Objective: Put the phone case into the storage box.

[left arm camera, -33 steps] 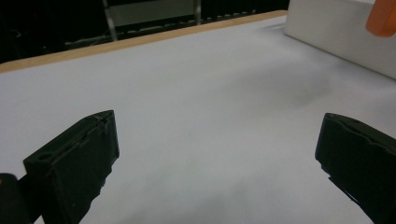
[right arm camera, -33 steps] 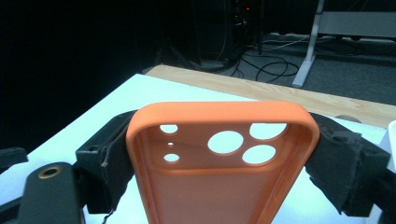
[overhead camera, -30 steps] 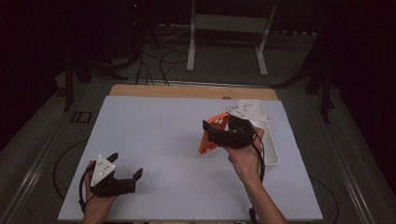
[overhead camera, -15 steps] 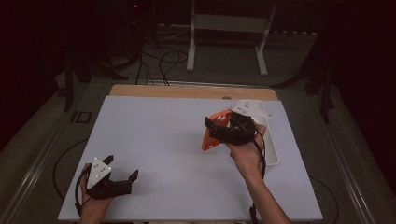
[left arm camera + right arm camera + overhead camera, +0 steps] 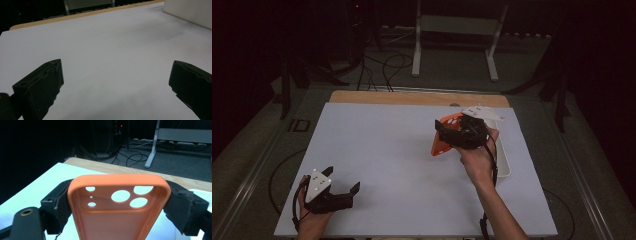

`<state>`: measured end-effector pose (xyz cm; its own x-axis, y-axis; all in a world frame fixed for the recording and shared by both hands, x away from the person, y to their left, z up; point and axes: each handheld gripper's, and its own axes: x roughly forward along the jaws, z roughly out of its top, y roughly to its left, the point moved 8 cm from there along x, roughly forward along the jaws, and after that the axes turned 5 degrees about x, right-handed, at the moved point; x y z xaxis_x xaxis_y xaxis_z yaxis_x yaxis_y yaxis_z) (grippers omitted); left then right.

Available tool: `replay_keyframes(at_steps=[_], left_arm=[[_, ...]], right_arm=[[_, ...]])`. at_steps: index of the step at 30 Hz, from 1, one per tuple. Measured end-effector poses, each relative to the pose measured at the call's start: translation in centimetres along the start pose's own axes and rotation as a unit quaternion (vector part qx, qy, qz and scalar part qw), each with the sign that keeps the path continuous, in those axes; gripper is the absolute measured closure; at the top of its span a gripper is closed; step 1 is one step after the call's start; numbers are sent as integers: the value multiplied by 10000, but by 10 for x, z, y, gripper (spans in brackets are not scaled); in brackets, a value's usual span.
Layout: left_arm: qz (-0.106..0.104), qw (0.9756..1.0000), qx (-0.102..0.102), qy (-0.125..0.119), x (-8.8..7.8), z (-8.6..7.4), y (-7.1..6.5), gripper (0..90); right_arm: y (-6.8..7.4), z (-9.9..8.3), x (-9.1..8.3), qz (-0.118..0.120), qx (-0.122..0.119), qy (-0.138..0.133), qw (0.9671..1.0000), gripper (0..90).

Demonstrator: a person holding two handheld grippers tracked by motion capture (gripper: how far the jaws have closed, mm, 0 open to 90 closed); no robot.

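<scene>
An orange phone case point(image 5: 441, 139) with camera cut-outs is held above the right part of the white table point(image 5: 377, 145). My right gripper point(image 5: 448, 133) is shut on it, and in the right gripper view the case point(image 5: 117, 220) sits upright between the two padded jaws, its open side facing the camera. My left gripper point(image 5: 343, 179) rests near the table's front left corner. Its jaws stand wide apart with only bare table between them, as the left gripper point(image 5: 117, 75) view confirms.
A white tray point(image 5: 504, 165) lies along the table's right side, just behind the right hand; its wall point(image 5: 190, 12) shows at the far right. A wooden strip point(image 5: 412, 97) edges the table's back. Cables and a stand's legs point(image 5: 452, 45) are on the floor beyond.
The right gripper has lifted the orange case slightly and carried it a little to the right. The left gripper has shifted slightly toward the front left and stays open.
</scene>
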<state>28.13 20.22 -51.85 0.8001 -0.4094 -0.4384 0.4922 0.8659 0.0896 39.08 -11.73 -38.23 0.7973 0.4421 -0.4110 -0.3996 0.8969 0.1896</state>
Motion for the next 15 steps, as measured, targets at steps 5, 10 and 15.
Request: replay_keyframes(at_steps=[5,10,15], left_arm=[[8,10000,-5,-7,0,0,0,6],[3,10000,-4,1,0,0,0,6],[4,10000,1,5,0,0,0,6]], right_arm=[[-3,5,1,-70,-39,-22,10000,161],[-7,11,2,-128,-55,-52,9999,160],[-12,15,4,-207,-61,-68,9997,161]])
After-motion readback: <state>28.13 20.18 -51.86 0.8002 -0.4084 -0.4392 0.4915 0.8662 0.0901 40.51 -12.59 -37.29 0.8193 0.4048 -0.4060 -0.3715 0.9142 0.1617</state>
